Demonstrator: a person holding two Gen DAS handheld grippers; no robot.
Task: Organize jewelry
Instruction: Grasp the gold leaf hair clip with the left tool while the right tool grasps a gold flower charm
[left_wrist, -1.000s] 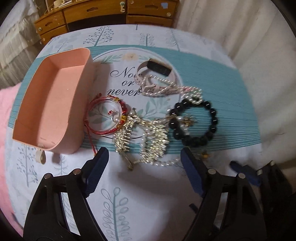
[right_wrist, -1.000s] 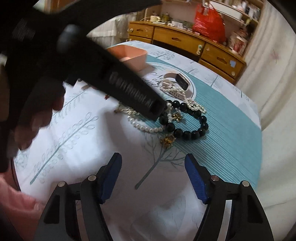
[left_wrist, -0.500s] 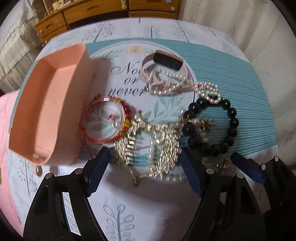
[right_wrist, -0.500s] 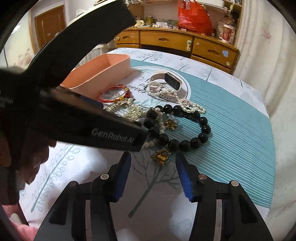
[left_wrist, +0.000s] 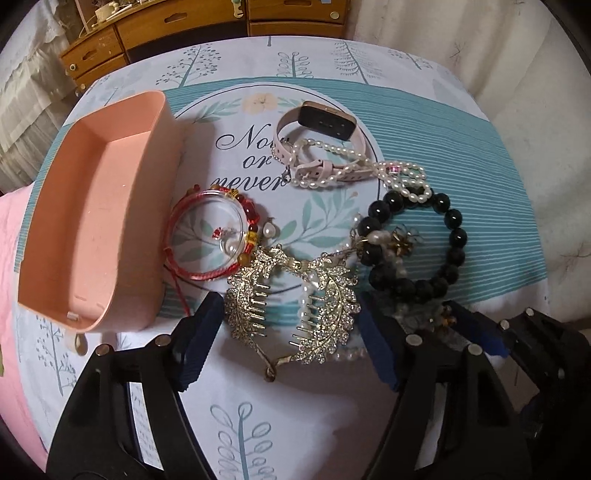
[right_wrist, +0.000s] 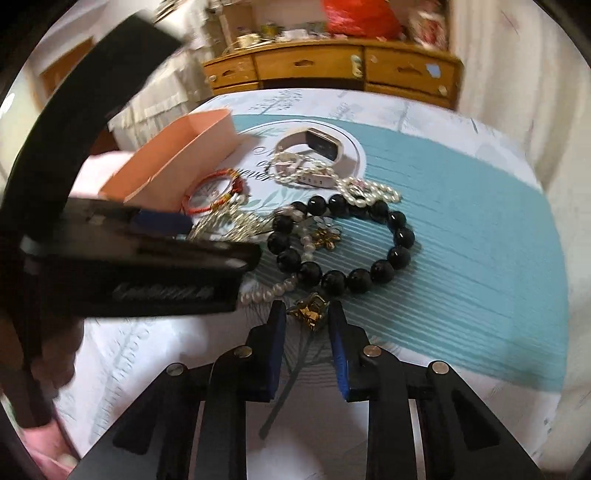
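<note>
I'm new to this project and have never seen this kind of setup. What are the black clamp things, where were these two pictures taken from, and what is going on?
No robot here: a person holds a two-finger clamp in each hand, each carrying a wide-angle camera that looks along its fingers.

The left wrist picture shows the left gripper with its jaws wide apart, either side of a gold leaf hair comb without touching it. Beside that lie an empty pink box, a red bracelet, a pink watch, a pearl strand and a black bead bracelet, all on a patterned tablecloth.

The right wrist picture shows the right gripper, whose jaws have just been closing around a small gold ornament. Whether they already pinch it is unclear.
</note>
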